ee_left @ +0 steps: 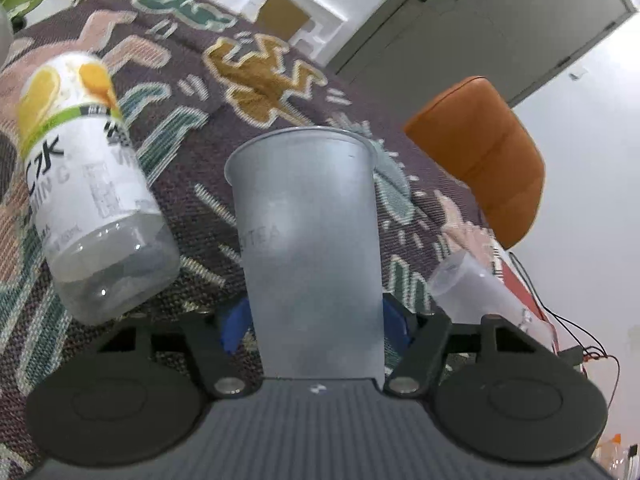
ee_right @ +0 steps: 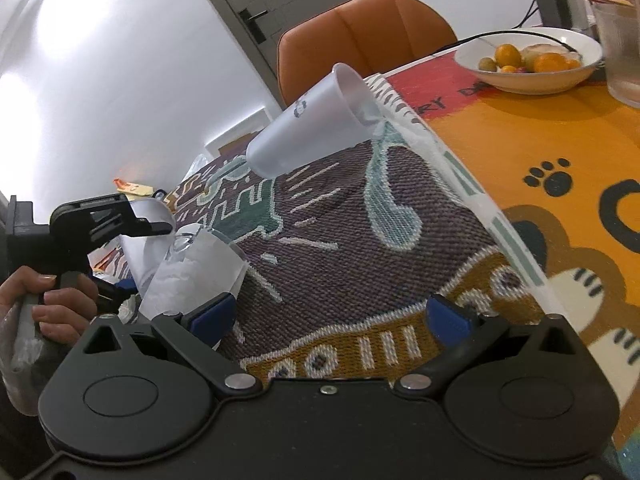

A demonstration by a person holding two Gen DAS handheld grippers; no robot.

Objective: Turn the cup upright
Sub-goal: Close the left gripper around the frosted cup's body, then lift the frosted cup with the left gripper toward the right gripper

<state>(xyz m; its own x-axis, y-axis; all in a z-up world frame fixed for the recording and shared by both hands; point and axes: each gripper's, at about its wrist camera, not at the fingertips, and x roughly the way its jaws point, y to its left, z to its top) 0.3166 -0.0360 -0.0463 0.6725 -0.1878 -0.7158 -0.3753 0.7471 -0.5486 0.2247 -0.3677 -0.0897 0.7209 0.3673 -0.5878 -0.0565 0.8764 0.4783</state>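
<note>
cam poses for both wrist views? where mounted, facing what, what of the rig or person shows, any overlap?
Left wrist: on the left gripper, looking along its blue fingers at the grey cup clamped between them, rim away from the lens; bottle beside it.
Right wrist: on the right gripper, jaws open over the patterned cloth; the person's hand holding the left gripper shows at left.
Shared: white cup lying on its side, orange chair, cloth.

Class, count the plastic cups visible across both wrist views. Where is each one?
2. A grey cup is gripped in the left gripper; a white cup lies tipped on the patterned cloth ahead of the right gripper. Others may be hidden.
</note>
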